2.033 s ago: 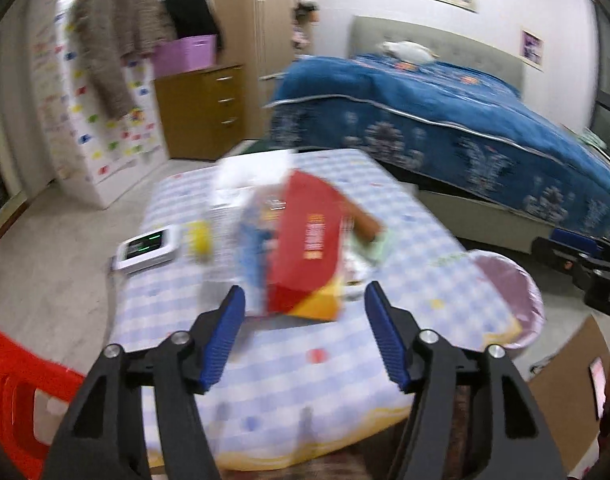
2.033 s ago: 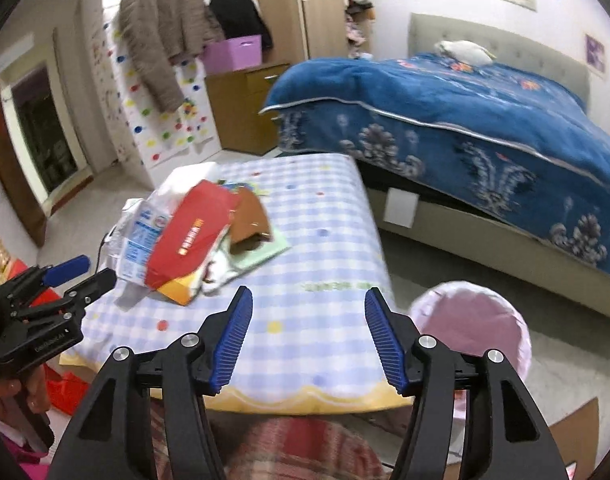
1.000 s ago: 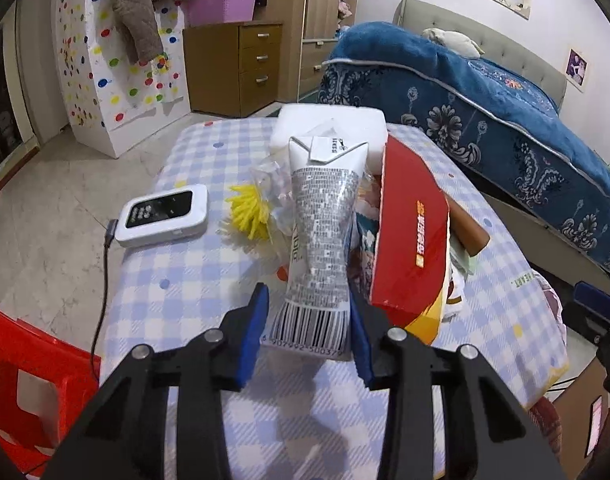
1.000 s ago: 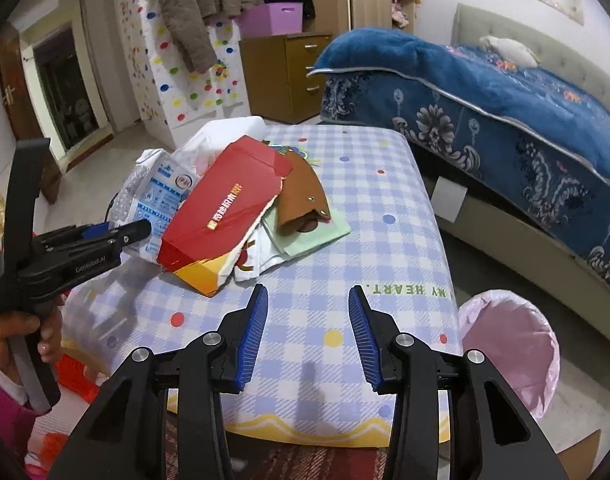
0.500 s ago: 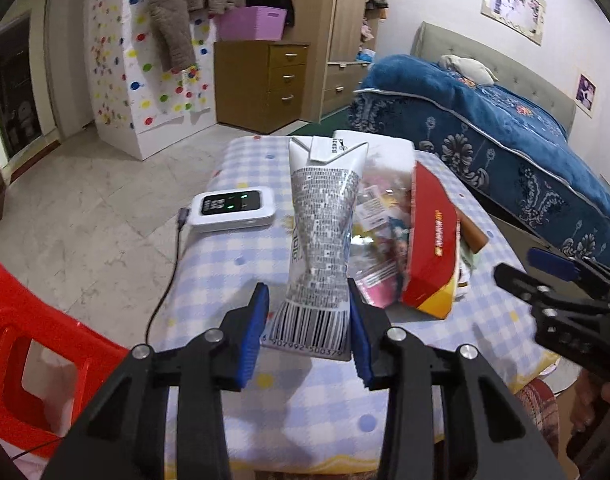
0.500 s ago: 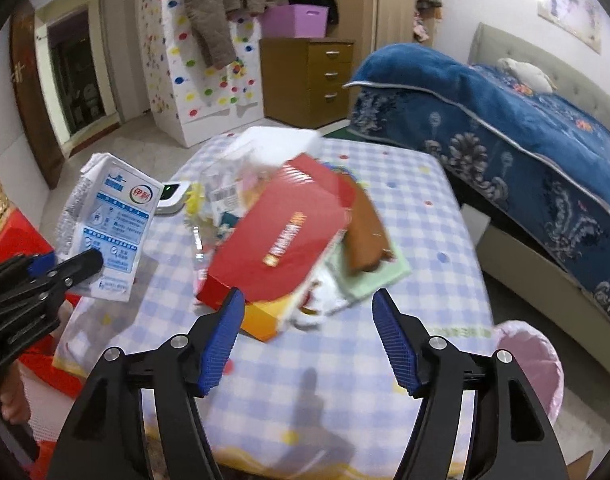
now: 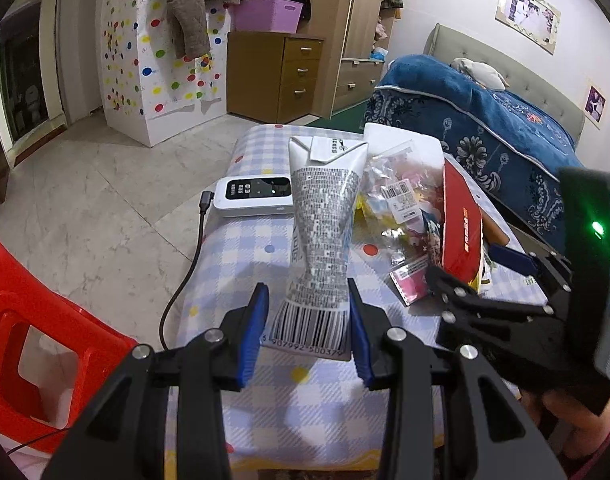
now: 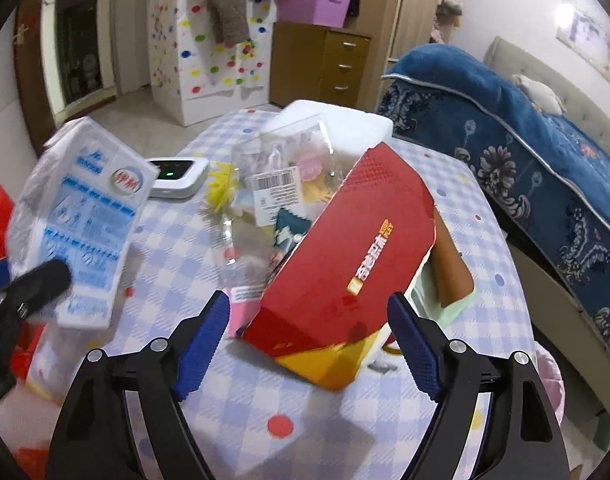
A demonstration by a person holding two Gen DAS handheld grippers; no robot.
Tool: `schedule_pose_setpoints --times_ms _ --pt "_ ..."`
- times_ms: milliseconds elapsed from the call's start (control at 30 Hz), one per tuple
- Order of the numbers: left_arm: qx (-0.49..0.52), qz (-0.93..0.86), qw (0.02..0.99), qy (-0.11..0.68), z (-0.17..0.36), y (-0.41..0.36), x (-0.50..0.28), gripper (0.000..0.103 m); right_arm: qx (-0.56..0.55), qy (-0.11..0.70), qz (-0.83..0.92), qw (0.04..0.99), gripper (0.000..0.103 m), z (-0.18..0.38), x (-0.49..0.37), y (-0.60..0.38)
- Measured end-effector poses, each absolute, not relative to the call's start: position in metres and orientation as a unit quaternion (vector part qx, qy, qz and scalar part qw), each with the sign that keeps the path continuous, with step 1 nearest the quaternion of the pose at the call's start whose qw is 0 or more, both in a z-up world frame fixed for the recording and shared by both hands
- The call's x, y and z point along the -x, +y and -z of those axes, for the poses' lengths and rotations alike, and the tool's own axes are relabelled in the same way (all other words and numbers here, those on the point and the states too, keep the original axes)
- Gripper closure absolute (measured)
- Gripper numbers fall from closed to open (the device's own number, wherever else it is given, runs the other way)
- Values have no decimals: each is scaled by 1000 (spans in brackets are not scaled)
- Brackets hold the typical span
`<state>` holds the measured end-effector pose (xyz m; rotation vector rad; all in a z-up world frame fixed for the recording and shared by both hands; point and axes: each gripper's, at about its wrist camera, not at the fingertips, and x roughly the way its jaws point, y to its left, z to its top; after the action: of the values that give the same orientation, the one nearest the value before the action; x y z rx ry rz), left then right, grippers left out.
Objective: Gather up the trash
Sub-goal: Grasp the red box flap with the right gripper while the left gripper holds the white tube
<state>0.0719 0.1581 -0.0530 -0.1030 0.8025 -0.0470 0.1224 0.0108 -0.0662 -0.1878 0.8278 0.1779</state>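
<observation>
Two grippers are seen over a checked desk (image 8: 457,200). A flattened milk carton (image 7: 321,236) is clamped at its barcode end between the blue fingers (image 7: 253,322) of the left gripper (image 7: 308,324) and is held upright above the desk's near edge; in the right wrist view the same carton (image 8: 85,216) is seen at the left, lifted off the desk. The right gripper (image 8: 305,344) is held with its fingers (image 8: 201,340) wide apart on either side of the near end of a red box (image 8: 345,272), which is propped at a tilt on the trash pile; whether the box is touched cannot be told. Clear wrappers (image 8: 277,184), a yellow scrap (image 8: 219,186) and a brown piece (image 8: 451,270) are lying beside and under the box. A white device (image 7: 255,196) with a cable is lying on the desk's left side. A pink bin (image 8: 551,384) is standing on the floor just beside the desk's right edge
</observation>
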Motion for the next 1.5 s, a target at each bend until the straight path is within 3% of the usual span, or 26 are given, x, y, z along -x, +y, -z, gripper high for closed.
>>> schedule_pose_setpoints --times_ms 133,300,467,600,667,767,1500 --pt "50 29 918 392 54 155 -71 67 56 423 -85 900 35 68 -129 -4" --pt "50 35 918 391 53 150 -71 67 -1 453 -106 885 42 75 -129 -26" --pt "45 39 919 390 52 145 -68 67 -13 451 -112 886 70 70 -118 -36" --pt "40 39 920 389 50 142 -66 67 -14 440 -93 893 78 60 -107 -51" --pt "38 41 920 387 49 141 -65 67 -18 435 -88 896 88 55 -103 -58" --pt "34 45 921 385 46 135 -65 67 -15 424 -82 902 96 48 -99 -69" --pt "0 67 920 386 40 96 -69 67 -3 415 -84 906 96 44 -113 -107"
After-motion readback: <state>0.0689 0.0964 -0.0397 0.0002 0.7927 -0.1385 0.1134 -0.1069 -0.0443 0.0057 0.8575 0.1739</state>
